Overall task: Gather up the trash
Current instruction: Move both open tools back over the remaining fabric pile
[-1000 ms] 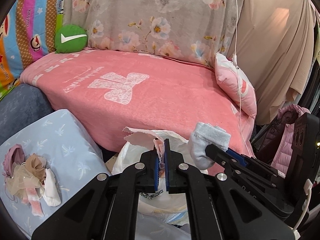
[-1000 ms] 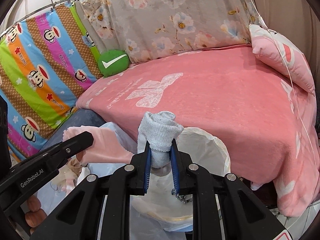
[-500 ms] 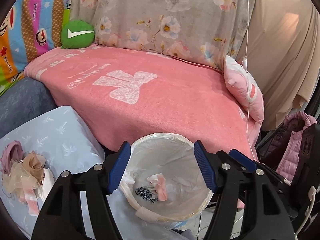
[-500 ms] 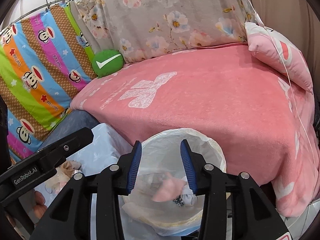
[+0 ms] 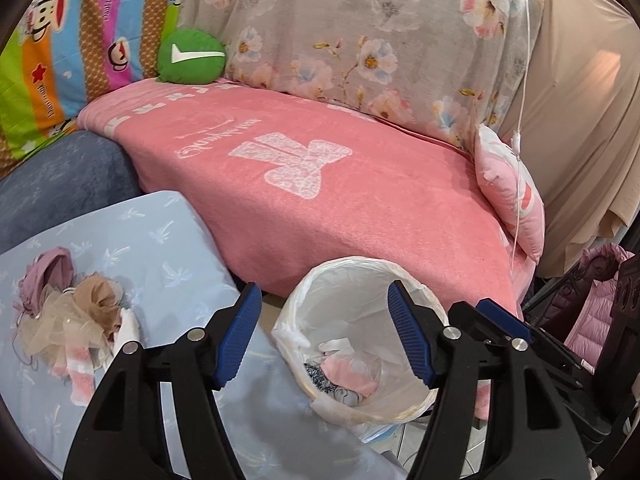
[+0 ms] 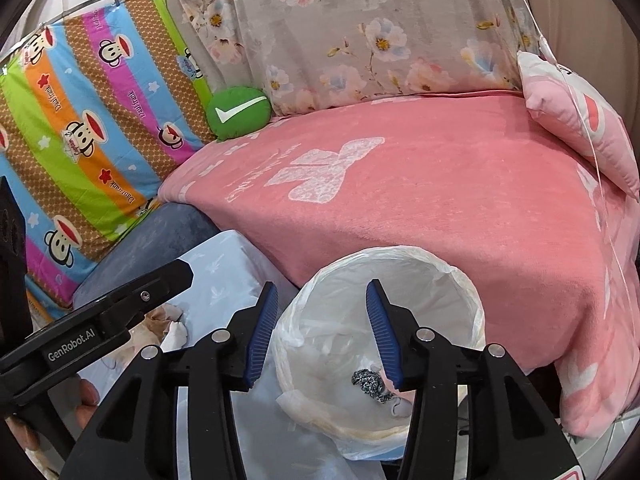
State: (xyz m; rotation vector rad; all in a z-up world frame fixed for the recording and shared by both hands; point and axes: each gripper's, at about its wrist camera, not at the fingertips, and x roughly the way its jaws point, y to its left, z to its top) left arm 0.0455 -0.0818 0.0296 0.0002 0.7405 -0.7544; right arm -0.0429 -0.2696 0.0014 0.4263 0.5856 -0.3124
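Observation:
A round bin lined with a white plastic bag (image 5: 416,286) stands in front of the pink bed; it also shows in the right wrist view (image 6: 468,292). Inside lie a pink cloth (image 5: 352,376), a grey sock (image 6: 400,406) and a dark speckled scrap (image 6: 370,382). My left gripper (image 5: 324,336) is open and empty above the bin. My right gripper (image 6: 322,330) is open and empty, also above the bin. A heap of crumpled cloth scraps (image 5: 68,312), beige, mauve and pink-white, lies on the pale blue cushion (image 5: 160,240) to the left.
The pink blanket (image 5: 320,184) covers the bed behind the bin. A green round cushion (image 5: 191,56) and a pink pillow (image 5: 512,196) lie on it. A purple padded jacket (image 5: 592,308) hangs at the right. The left gripper's body (image 6: 92,324) crosses the right view's lower left.
Both grippers opened: the left let go of the pink cloth, the right of the grey sock, and both pieces dropped into the bin. Both views have since drifted slightly.

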